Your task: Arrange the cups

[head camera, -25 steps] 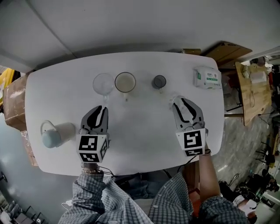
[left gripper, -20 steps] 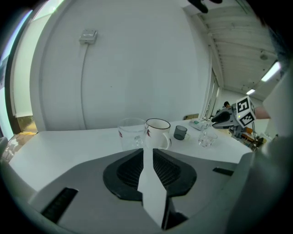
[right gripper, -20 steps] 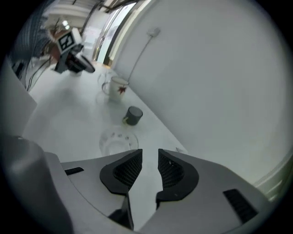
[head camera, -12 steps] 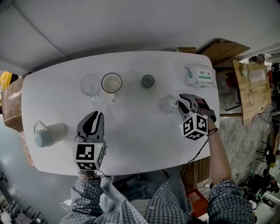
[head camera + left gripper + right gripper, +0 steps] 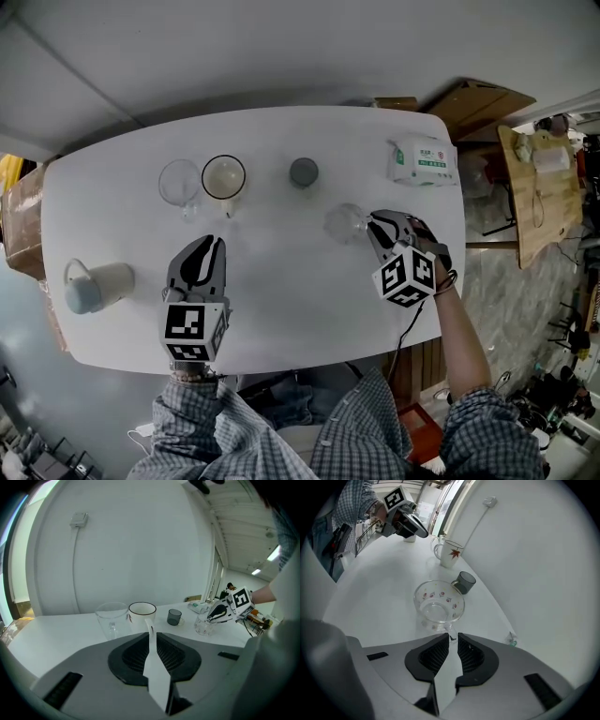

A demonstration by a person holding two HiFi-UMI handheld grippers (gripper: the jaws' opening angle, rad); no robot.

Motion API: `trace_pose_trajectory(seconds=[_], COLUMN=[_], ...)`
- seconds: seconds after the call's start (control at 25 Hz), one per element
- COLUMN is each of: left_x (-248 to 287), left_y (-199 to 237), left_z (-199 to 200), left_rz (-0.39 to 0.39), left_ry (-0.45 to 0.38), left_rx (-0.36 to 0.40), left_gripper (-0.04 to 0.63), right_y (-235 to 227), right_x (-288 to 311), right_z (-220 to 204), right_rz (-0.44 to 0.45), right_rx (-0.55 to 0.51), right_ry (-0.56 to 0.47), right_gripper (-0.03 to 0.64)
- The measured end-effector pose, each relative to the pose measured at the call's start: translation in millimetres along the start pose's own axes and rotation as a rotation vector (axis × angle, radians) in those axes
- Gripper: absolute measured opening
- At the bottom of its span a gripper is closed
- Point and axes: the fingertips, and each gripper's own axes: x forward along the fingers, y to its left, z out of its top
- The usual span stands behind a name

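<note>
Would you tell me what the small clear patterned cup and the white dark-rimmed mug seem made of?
The small clear cup with red motifs: probably glass, glossy; the table shows through. The white mug with dark rim: likely glazed ceramic or enamel; opaque, printed red leaf.

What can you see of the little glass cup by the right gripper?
The glass cup is small, clear and round, with little red marks around its wall and a thin handle. It is empty and upright, seemingly resting on the white table, right of the middle in the head view. The right gripper is shut on its handle; nothing else touches it.
</note>
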Motion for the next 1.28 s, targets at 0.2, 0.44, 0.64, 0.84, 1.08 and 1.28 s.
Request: trace_pose_trajectory(seconds=[0.2, 0.44, 0.64, 0.84, 1.08, 1.28], left_x=[6.7, 7.0, 5.0, 2.4, 0.1, 0.1], left_y=[-5.2, -2.8, 3.2, 9.2, 12.0, 13.3], left_z=[3.1, 0.8, -0.7, -2.0, -4.1, -5.7], left_rz=[-0.009, -0.01, -0.007, -0.009, -0.021, -0.034], left_ry=[-0.005, 0.002, 0.003, 0.0, 0.001, 0.002], left_rx=[-0.017, -0.017, -0.019, -0.019, -0.011, -0.011], left_gripper=[0.052, 0.052, 0.052, 0.052, 0.052, 0.052], right_y=[31.0, 65.3, 81.8, 80.6, 67.8, 60.1], right_x=[-12.1, -10.1, 0.0, 14.8, 31.2, 41.7], right_z=[13.8, 54.9, 92.1, 120.3, 138.3, 151.9], right_rz=[0.057, 0.133, 0.123, 0.059, -0.031, -0.052], right_rx=[0.164, 0.424, 0.647, 0.835, 0.96, 1.039], right_ry=[-0.059, -0.133, -0.15, -0.143, -0.134, -0.139], right_gripper=[0.067, 0.061, 0.06, 0.06, 0.06, 0.06])
